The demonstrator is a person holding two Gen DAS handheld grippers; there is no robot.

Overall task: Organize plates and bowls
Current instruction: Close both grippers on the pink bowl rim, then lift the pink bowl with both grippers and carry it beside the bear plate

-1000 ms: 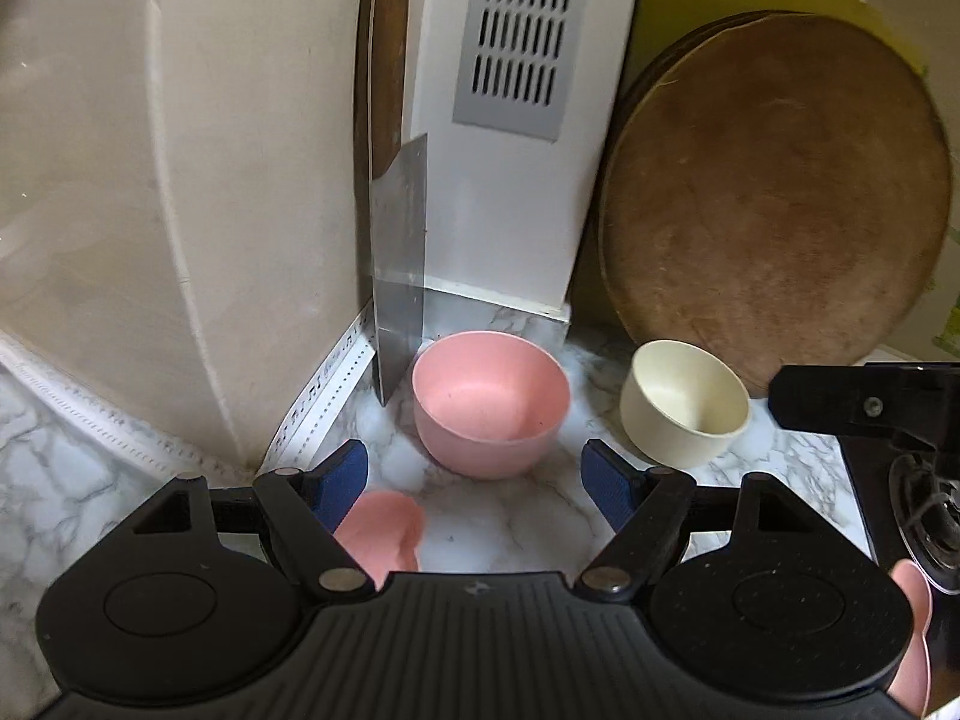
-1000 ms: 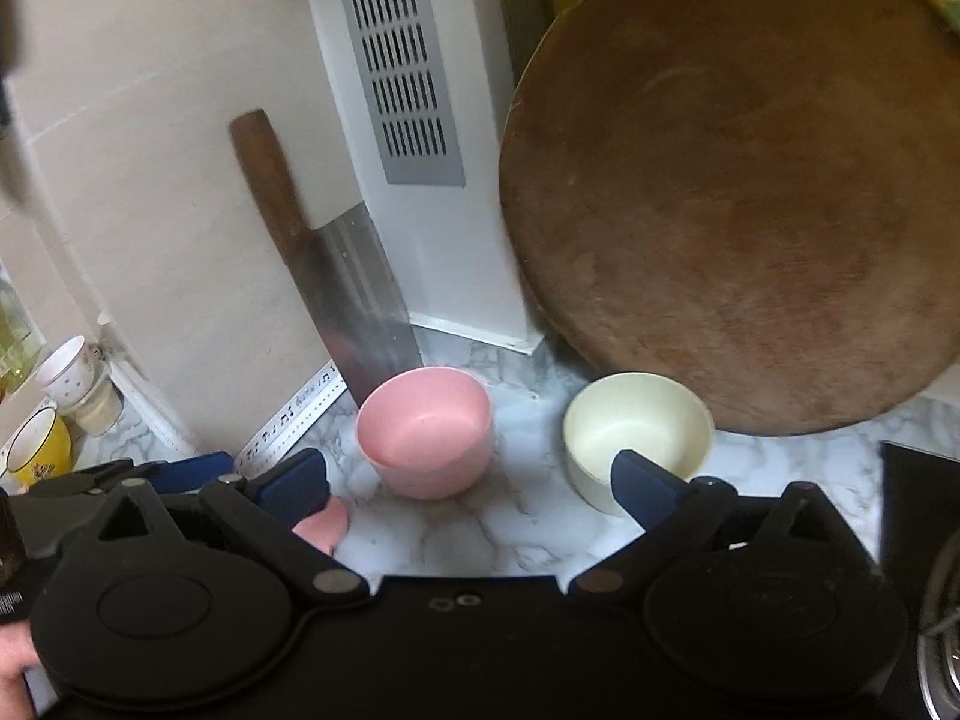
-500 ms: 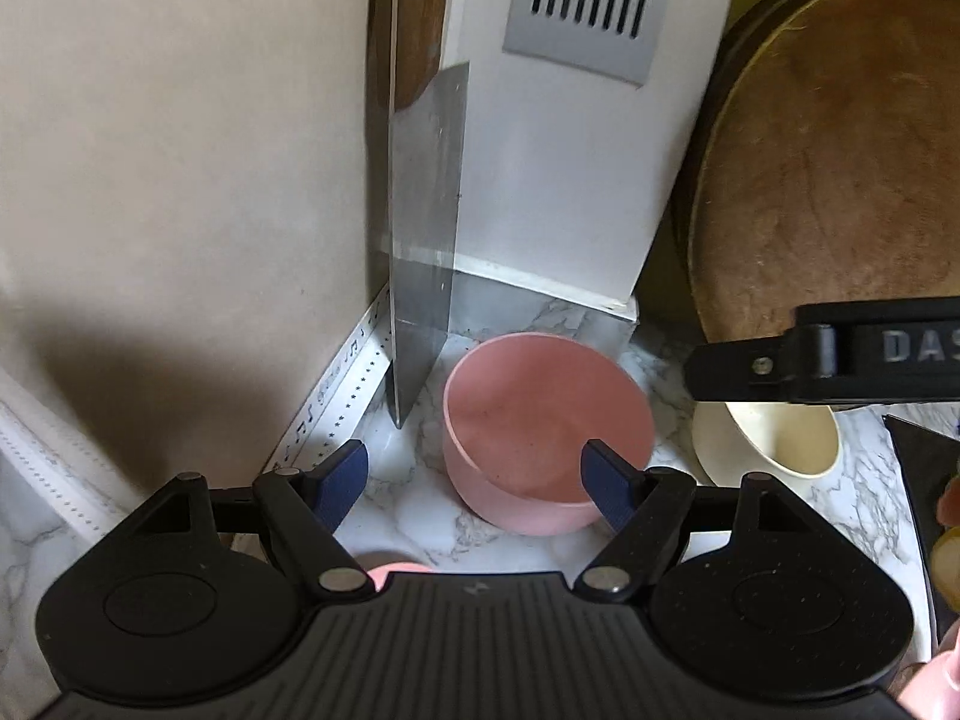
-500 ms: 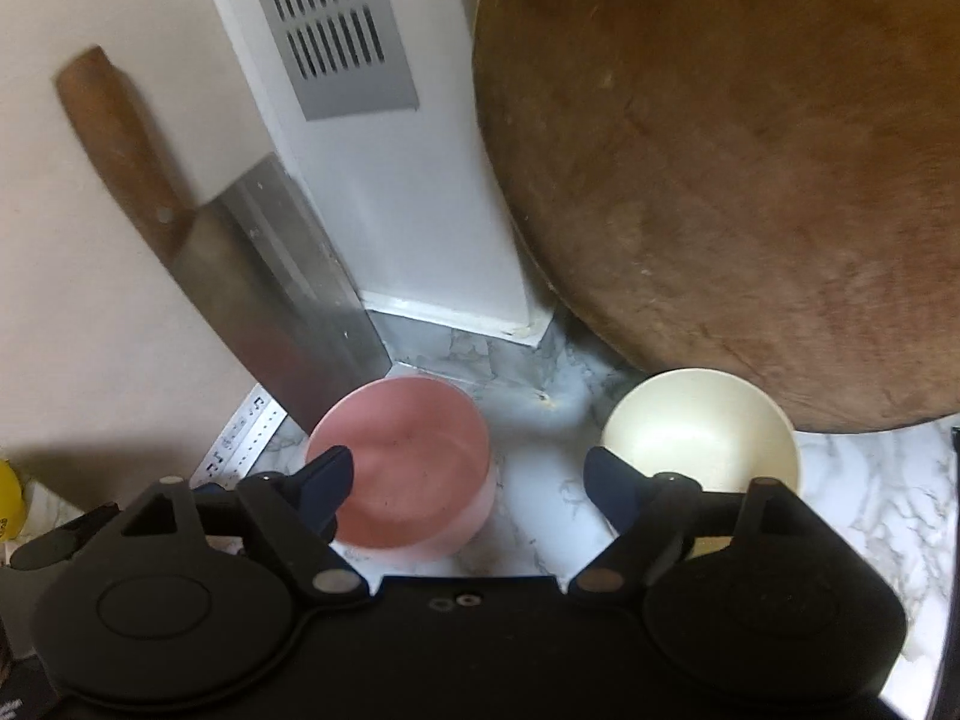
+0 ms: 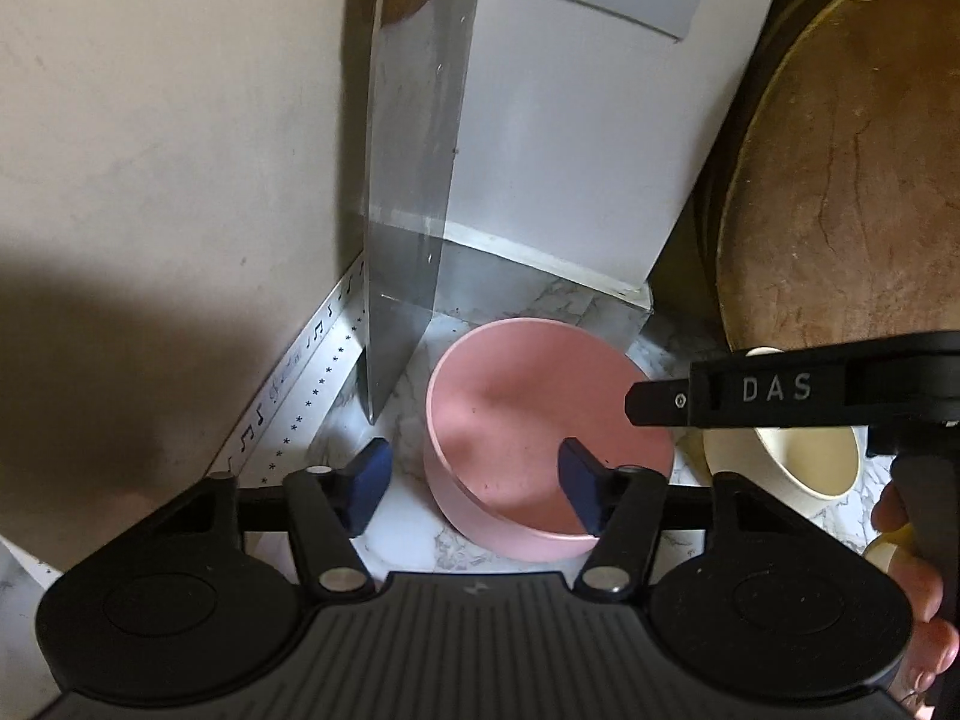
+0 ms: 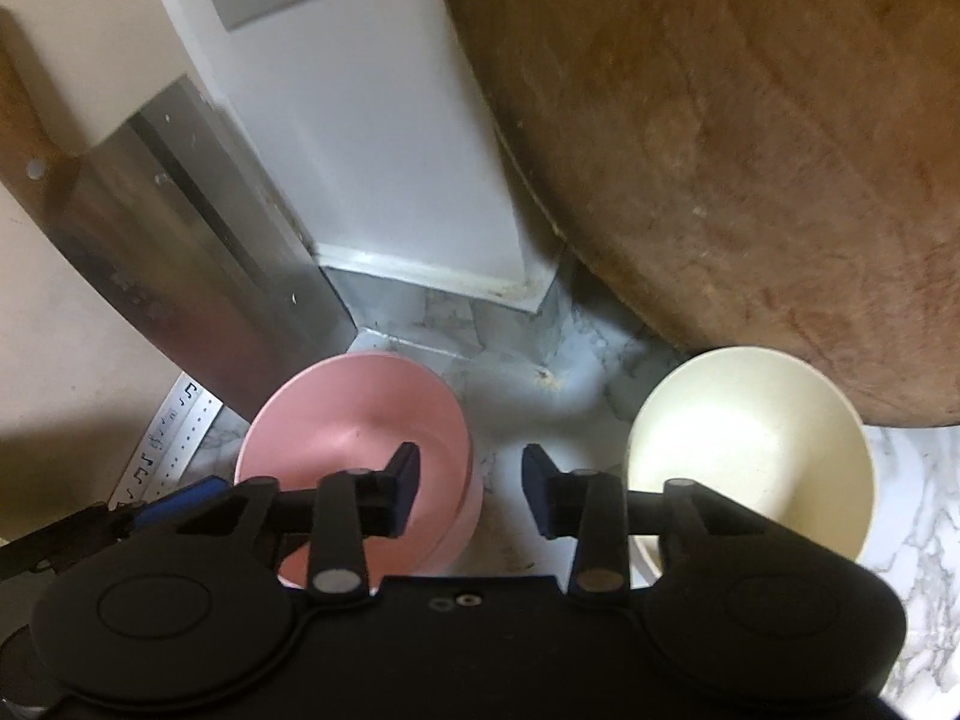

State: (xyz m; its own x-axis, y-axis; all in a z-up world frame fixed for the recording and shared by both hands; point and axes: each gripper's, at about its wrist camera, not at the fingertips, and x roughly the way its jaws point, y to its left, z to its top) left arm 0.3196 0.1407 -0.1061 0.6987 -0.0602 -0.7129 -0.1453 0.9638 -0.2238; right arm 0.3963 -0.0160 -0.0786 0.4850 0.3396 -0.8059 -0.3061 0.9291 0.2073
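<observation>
Pink bowl (image 5: 540, 420) and cream bowl (image 6: 750, 450) sat empty, side by side on marble counter (image 6: 912, 480). Left gripper (image 5: 474, 477), narrowing, straddled the pink rim unclamped; right gripper (image 6: 468, 489), lettered "DAS", closing on nothing.

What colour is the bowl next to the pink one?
Cream, inside and out. The cream bowl shows best in the right wrist view.

2 bowls: 1 pink bowl (image 5: 540, 420), 1 cream bowl (image 6: 750, 450); 1 cleaver (image 5: 414, 192); 1 round board (image 6: 750, 150)

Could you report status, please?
Left tool just closing, astride pink bowl wall, no grip. Right tool just closing, nothing gripped; cream bowl beside. Cleaver close behind.
</observation>
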